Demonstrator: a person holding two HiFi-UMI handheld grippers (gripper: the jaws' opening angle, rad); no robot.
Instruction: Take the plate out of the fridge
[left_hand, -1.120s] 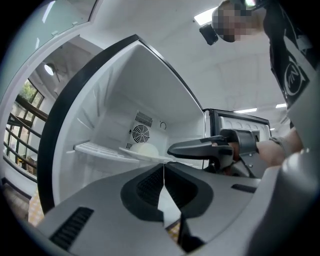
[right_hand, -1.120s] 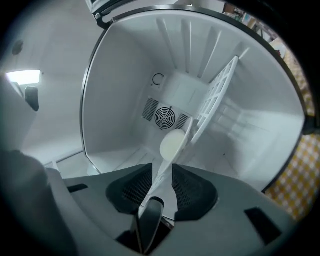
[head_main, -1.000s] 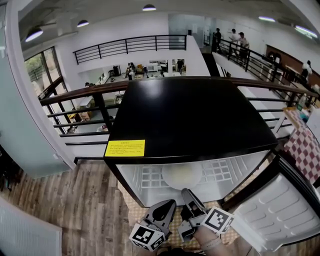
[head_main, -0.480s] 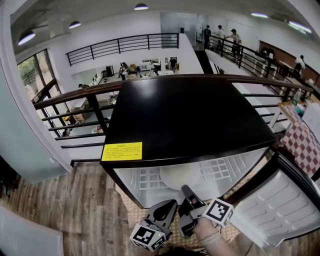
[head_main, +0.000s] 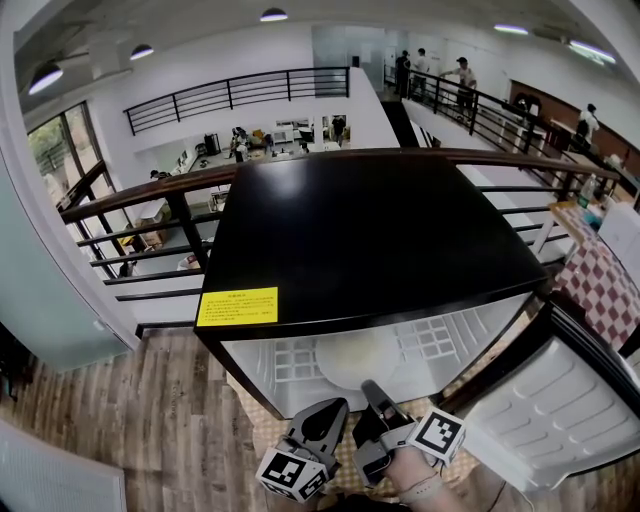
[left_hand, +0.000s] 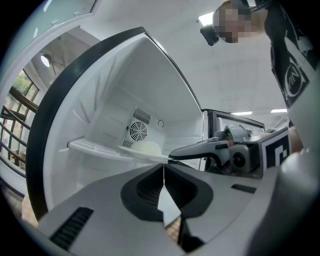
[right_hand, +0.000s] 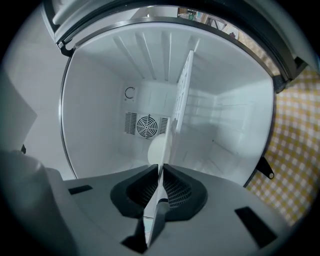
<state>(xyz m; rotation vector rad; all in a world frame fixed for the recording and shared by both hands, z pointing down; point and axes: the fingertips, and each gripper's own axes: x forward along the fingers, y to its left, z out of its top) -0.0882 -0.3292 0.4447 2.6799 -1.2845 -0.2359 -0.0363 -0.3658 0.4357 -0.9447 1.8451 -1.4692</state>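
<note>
A: Item (a), the plate (head_main: 355, 358): where is it?
B: Pale and round, it lies flat on the white wire shelf (head_main: 290, 360) inside the fridge (head_main: 380, 230). It is about midway across the shelf and toward its front. A round fan grille (right_hand: 147, 124) sits on the back wall behind it.
A: Item (b), the right gripper (head_main: 369, 386)?
B: Jaws pressed together, with nothing seen between them. The tips are at the shelf's front edge, just beside the plate's near rim; whether they touch the rim cannot be told. The gripper is rolled on its side, so in its own view the shelf runs upright.
A: Item (c), the left gripper (head_main: 334, 406)?
B: Jaws likewise closed and empty. It is held just outside the opening, beside the right gripper and slightly farther from the plate.
A: Surroundings?
B: The black fridge top bears a yellow label (head_main: 237, 307) at its front left corner. The door (head_main: 545, 415) is swung open to the right. A checked cloth (right_hand: 295, 150) lies beneath the fridge's front, and there is wooden floor (head_main: 130, 400) to the left
</note>
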